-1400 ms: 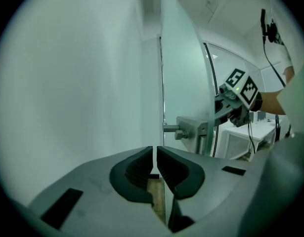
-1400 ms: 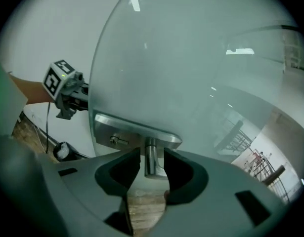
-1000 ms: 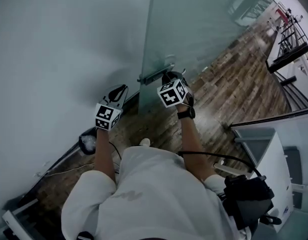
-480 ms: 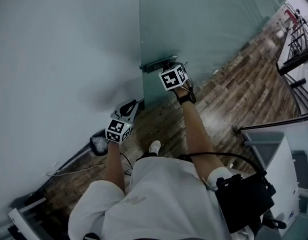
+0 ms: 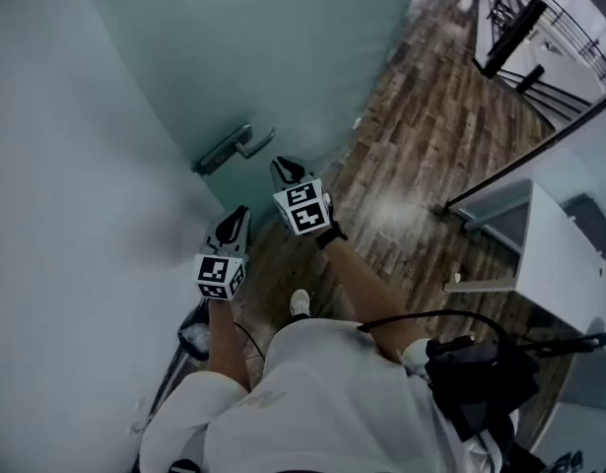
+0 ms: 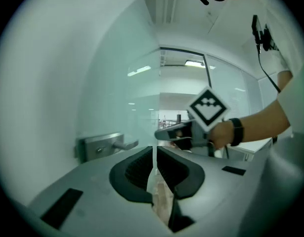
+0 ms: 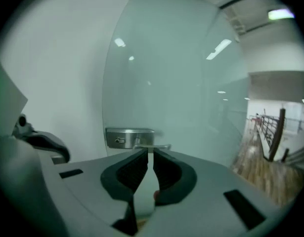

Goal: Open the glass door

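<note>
The frosted glass door (image 5: 303,57) carries a steel lever handle (image 5: 232,149) on a plate near its left edge. My right gripper (image 5: 280,166) hangs just right of and below the lever, not touching it. Its jaws are closing, a narrow gap is left, and nothing is between them. In the right gripper view (image 7: 148,153) the handle (image 7: 134,137) lies just beyond the tips. My left gripper (image 5: 238,213) is lower and to the left, shut and empty. The left gripper view (image 6: 155,149) shows the handle (image 6: 105,145) ahead on the left and the right gripper (image 6: 164,134) ahead on the right.
A white wall (image 5: 46,215) runs along the left of the door. Wood plank floor (image 5: 411,146) spreads to the right. A white counter (image 5: 569,264) stands at the right and a black railing (image 5: 519,18) at the top right. A small round object (image 5: 192,335) lies on the floor by the wall.
My right gripper has come away from the lever and now sits below and right of it. The left gripper has risen toward the door. The head view has swung round.
</note>
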{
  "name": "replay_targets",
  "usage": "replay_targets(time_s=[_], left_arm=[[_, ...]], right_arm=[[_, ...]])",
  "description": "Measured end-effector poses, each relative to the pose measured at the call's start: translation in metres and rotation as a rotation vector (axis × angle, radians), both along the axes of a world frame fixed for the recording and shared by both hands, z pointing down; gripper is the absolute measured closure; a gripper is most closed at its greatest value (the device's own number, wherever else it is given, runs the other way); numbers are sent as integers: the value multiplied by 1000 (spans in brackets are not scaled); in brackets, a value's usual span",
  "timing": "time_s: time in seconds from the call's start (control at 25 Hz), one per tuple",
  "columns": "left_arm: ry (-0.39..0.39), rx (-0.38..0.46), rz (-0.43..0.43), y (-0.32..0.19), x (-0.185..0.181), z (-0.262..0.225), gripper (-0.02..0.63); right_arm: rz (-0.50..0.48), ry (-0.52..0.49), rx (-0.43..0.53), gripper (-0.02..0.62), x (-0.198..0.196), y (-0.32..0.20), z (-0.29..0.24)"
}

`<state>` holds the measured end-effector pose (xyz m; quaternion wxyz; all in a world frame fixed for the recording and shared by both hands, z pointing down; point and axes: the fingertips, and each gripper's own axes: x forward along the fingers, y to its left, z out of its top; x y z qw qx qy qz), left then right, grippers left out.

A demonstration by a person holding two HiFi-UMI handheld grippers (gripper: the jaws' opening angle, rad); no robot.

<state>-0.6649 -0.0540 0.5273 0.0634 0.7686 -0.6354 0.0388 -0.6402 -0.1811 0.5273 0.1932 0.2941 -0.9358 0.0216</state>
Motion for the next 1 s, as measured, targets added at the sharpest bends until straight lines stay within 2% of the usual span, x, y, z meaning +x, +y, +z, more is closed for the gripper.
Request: replay_targets(time_s=[0.08,0.16,0.28,0.36,0.48,0.68,1.0], left_arm=[[-17,44,68,-34,46,-26,577],[-6,84,165,-67,108,-42,604],[64,141,323,-103,227,-61,604],[74,163,417,-114,317,-75,604],[72,181,527,-111,426,-83,604],[59,181,678,-96,536,-94,604],[40,218,774,-46,633,-102,604]], right_arm=[[94,-89,-46,591,76,0,-20],[235,-133,-32,592,163,-5,-30],[459,-166,59,592,300,-4,-45],[581,-188,119,592,390,7,-64],[711,-232,174,592,492,37,-80],[843,-278,229,592,587,69,-100],[910,-320,326,592,676,122,-121]])
